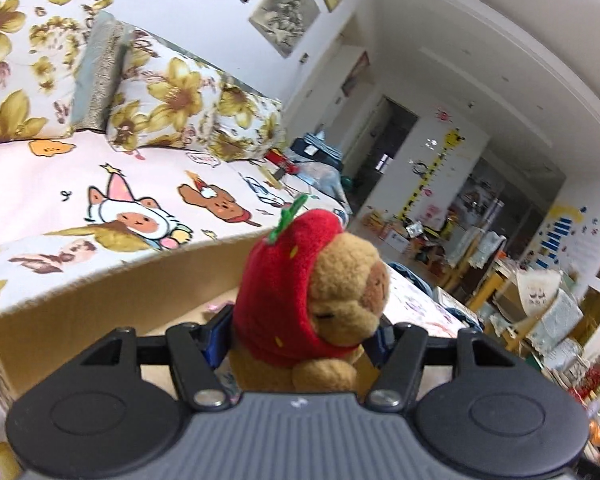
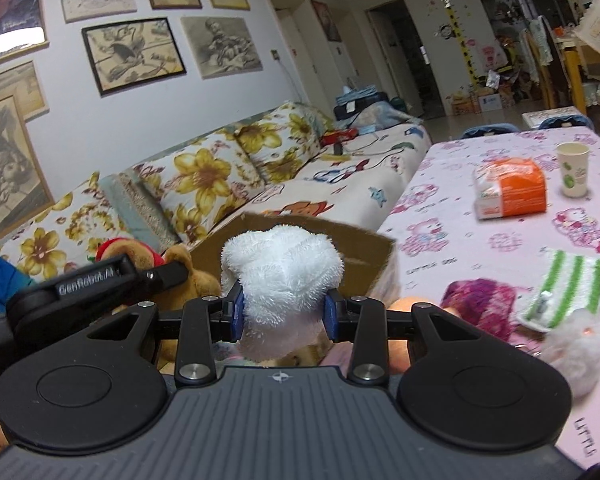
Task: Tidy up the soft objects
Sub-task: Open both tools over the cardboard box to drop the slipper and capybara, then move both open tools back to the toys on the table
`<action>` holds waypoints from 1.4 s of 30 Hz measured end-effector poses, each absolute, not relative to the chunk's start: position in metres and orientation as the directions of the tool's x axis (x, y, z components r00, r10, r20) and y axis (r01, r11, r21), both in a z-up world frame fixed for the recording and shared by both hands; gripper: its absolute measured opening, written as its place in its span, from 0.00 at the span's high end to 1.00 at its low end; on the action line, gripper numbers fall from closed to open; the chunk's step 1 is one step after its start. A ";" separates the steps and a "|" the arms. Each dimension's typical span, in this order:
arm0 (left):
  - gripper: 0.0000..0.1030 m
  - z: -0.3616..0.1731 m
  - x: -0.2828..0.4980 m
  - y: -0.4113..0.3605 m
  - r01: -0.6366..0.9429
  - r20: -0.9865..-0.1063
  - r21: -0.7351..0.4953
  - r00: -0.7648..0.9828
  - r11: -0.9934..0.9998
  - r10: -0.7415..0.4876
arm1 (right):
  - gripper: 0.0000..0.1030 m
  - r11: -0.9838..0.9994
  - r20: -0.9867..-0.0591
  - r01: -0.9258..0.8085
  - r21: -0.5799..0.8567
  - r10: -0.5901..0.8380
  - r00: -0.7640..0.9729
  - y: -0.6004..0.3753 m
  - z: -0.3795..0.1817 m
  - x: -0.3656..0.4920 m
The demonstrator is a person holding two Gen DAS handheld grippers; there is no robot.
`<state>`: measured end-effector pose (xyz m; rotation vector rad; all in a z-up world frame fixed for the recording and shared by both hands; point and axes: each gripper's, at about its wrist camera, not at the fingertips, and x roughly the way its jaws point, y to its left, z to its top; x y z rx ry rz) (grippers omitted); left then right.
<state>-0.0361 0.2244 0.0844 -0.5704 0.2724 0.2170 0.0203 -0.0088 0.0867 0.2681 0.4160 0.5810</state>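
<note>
Centre of the left wrist view: the left gripper (image 1: pixel 300 336) has its blue pads pressed into the sides of a brown plush in a red strawberry hood (image 1: pixel 312 280), holding it upright just above the open cardboard box (image 1: pixel 112 300) that fills the lower left. Over in the right wrist view, the right gripper (image 2: pixel 284 314) is clamped on a fluffy white plush (image 2: pixel 280 276), dead centre, with the same box (image 2: pixel 364 256) right behind it.

Writing now: the other gripper's arm, at mid left in the right view, reads "GenRobot.AI". The pink tablecloth (image 2: pixel 480 240) carries a cartoon print with small lettering, too blurred to read with any confidence. On it, upper right, sit an orange and white packet (image 2: pixel 512 194) and a paper cup with green spots (image 2: pixel 573 170); lower right, a purple fuzzy item (image 2: pixel 480 304) and a green-striped white cloth (image 2: pixel 568 284) lie near each other.

The room: a sofa with yellow flowered cushions (image 2: pixel 204 176) runs along the left wall under framed drawings (image 2: pixel 132 54), and a giraffe height chart (image 2: pixel 456 20) is stuck on the far wall.
</note>
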 end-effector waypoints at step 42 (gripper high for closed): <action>0.01 0.099 -0.035 0.176 -0.199 -0.213 -0.240 0.966 0.950 0.149 | 0.00 0.915 -0.269 -0.261 0.309 0.348 0.898 -0.081 0.099 -0.021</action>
